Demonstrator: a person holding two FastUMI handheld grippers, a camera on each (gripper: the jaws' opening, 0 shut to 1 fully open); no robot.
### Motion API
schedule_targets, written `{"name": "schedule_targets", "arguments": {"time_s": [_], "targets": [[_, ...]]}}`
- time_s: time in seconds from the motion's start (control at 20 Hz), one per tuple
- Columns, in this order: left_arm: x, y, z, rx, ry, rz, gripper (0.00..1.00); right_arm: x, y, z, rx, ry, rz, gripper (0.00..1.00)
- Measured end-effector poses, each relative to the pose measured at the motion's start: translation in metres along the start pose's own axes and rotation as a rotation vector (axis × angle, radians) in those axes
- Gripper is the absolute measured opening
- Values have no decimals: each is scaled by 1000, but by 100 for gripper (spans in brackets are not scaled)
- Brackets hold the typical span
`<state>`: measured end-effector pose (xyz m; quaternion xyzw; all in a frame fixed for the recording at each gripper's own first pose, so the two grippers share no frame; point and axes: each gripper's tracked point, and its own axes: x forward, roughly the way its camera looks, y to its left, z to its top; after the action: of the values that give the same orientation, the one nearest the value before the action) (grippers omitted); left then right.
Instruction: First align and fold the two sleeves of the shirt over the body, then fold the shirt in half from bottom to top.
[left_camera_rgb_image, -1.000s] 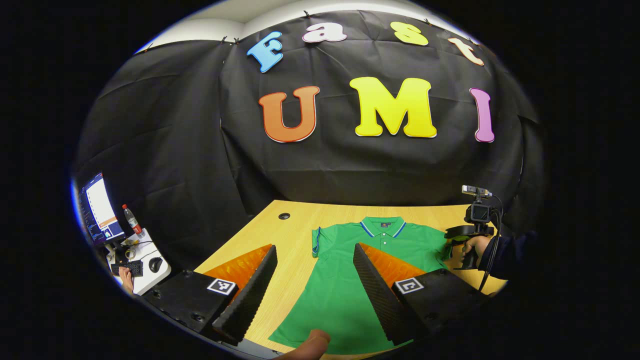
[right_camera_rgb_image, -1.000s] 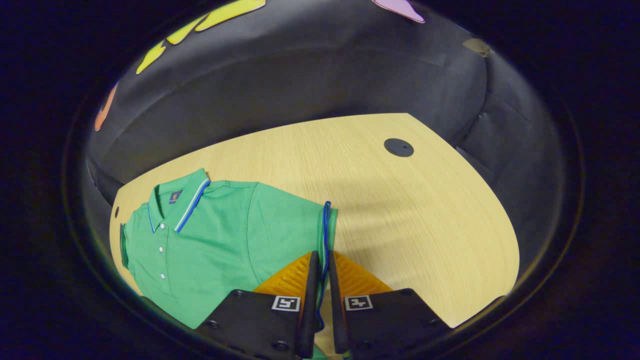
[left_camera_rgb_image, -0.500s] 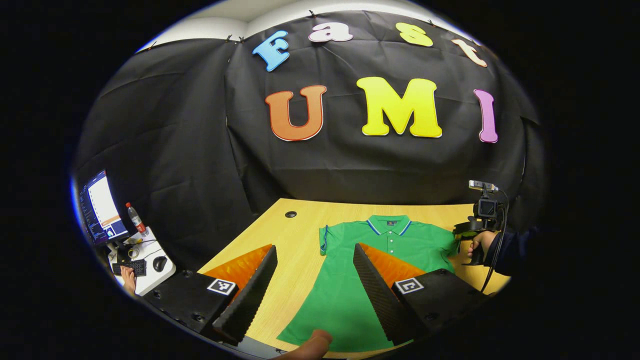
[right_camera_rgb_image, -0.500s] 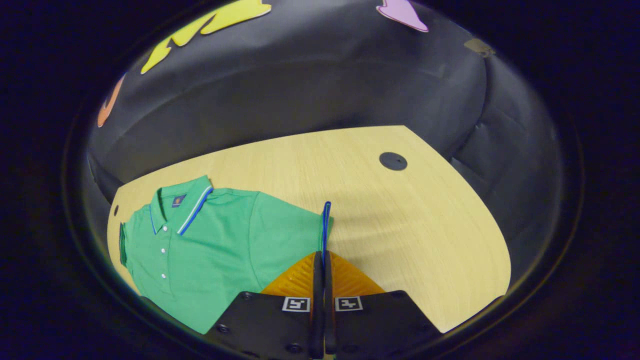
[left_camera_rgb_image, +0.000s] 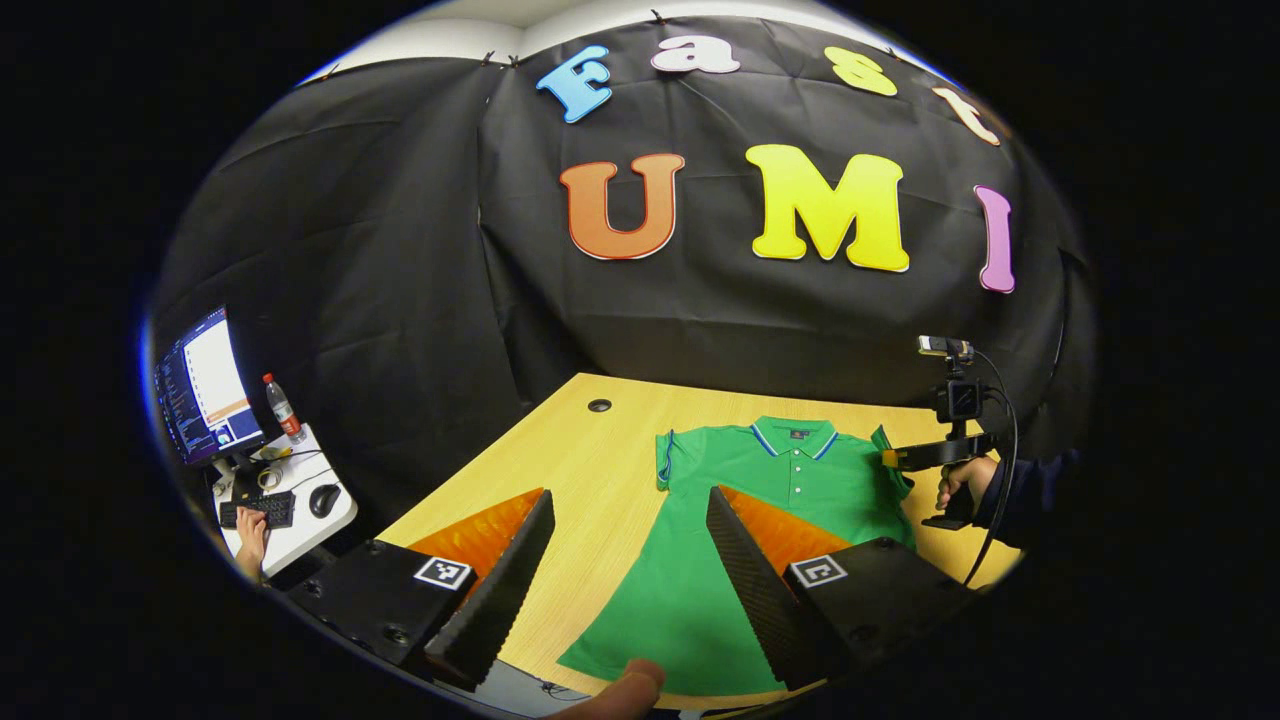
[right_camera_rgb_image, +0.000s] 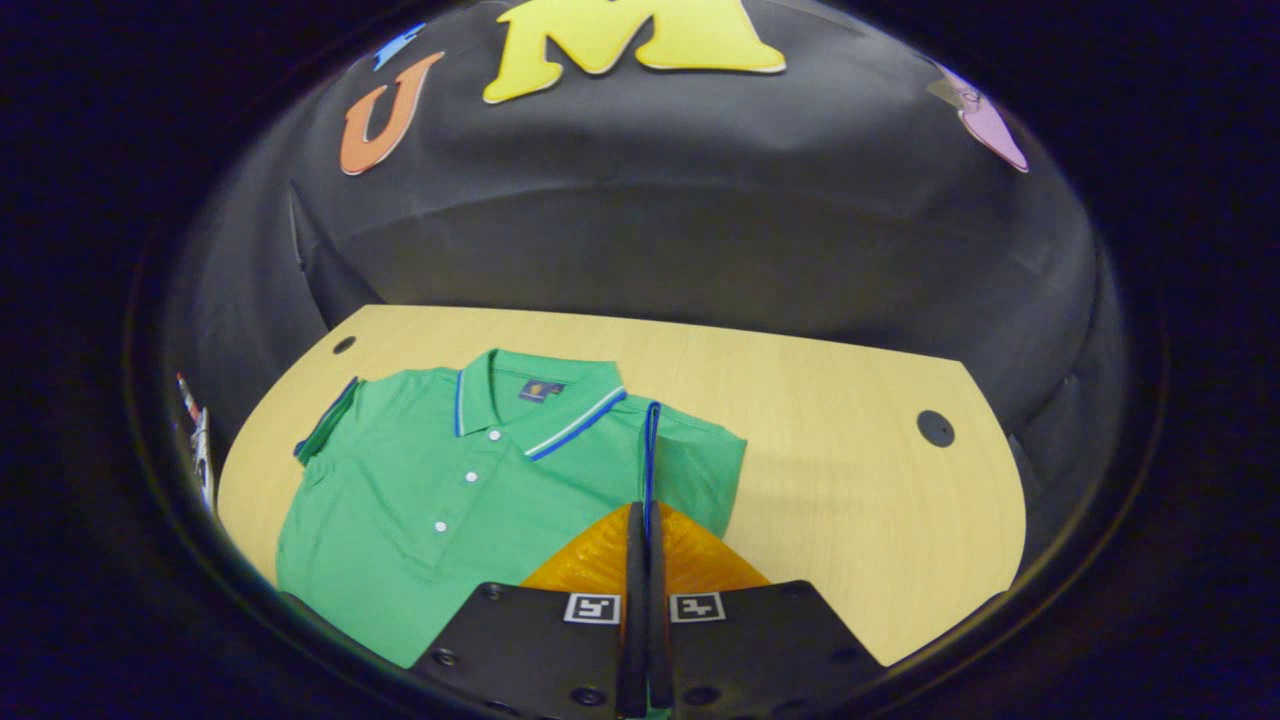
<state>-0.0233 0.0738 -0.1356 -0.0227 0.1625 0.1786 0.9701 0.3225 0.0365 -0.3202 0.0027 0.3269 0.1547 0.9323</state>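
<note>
The green shirt lies flat on the bench. The right gripper pinches the sleeve cuff; carry it level toward the collar. The left gripper hovers wide.

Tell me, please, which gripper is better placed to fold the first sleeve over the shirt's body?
The right gripper. It is shut on the blue-trimmed sleeve and holds that edge lifted off the table, beside the green shirt. The left gripper is open, holding nothing, above the shirt's lower part.
</note>
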Motion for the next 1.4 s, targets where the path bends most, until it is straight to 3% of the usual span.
{"name": "schedule_targets", "arguments": {"time_s": [0.3,0.45,0.5,0.65,0.7,0.75,0.8,0.95,1.05,1.15,1.4], "targets": [[-2,5,-8,-20,24,17,99,6,38,-25,-85,45,94,4],[-1,9,-8,-47,40,25,99,11,44,-34,-105,55,86,4],[-1,11,-7,-43,36,29,99,13,47,-40,-99,73,84,9],[2,13,-8,-39,38,25,99,13,52,-48,-55,94,94,12],[4,13,-8,-37,41,24,99,12,55,-49,-31,99,104,16],[6,17,-6,-33,37,24,99,9,59,-51,-8,104,111,31],[21,23,-4,-25,36,15,99,4,65,-57,19,117,127,34],[58,34,3,-42,64,-6,99,-25,76,-53,27,82,128,76],[81,32,19,-43,43,-31,100,-50,76,-43,22,48,111,89],[115,25,36,-28,18,-69,99,-79,75,-31,20,4,81,98],[193,-8,37,-6,42,-169,99,-160,71,-10,11,-91,2,98]]}}
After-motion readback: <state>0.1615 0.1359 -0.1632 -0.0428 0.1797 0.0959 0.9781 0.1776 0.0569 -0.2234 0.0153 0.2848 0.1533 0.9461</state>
